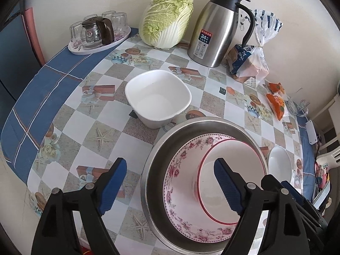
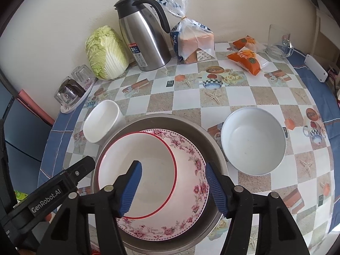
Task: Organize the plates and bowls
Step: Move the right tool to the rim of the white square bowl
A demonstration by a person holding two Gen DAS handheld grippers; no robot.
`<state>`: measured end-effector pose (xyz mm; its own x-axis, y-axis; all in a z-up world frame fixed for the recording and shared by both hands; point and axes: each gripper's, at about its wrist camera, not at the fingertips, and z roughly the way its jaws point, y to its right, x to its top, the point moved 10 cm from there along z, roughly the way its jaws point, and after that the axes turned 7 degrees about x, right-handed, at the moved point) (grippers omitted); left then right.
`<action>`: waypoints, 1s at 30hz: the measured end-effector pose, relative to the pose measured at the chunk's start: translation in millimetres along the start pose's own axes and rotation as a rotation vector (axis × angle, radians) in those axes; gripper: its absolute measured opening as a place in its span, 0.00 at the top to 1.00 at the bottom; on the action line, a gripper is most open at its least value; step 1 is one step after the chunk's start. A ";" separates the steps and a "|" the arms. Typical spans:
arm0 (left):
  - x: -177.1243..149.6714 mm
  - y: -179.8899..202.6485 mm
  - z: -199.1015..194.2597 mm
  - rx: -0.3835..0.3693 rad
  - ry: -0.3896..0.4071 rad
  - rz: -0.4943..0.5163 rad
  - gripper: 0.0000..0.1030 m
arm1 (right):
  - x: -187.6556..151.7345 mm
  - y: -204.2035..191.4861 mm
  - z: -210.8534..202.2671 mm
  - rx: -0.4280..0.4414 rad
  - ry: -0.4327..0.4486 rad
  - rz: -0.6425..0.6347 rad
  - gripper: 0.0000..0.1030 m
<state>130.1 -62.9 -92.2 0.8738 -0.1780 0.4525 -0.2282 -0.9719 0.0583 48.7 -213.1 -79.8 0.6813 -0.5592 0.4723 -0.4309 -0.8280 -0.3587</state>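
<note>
The left gripper [image 2: 63,182] reads "GenRobot.AI"; the flask [image 2: 142,36] label "24".

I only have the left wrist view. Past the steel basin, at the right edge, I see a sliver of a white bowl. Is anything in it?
Observer: No. The right wrist view shows the whole round white bowl, and it is empty.
Operator: And the right gripper?
Observer: The right gripper has its jaws open and grips nothing. One finger is over the red-rimmed bowl, the other just outside the floral bowl in the steel basin.
</note>
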 end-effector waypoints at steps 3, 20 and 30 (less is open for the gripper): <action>1.9 -5.2 0.0 0.019 0.011 -0.010 0.15 | -0.4 0.9 0.6 -0.003 0.001 -0.005 0.27; 2.4 -24.7 5.2 0.087 0.005 -0.044 0.14 | 0.4 -0.3 2.4 -0.007 0.012 -0.019 0.00; 5.5 -34.6 4.3 0.111 0.017 -0.070 0.13 | 4.0 -1.9 0.4 -0.003 0.045 -0.026 0.00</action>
<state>144.6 -30.9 -95.5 0.8781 -0.1076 0.4663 -0.1175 -0.9930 -0.0079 52.5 -213.7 -77.5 0.6650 -0.5388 0.5172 -0.4152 -0.8423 -0.3436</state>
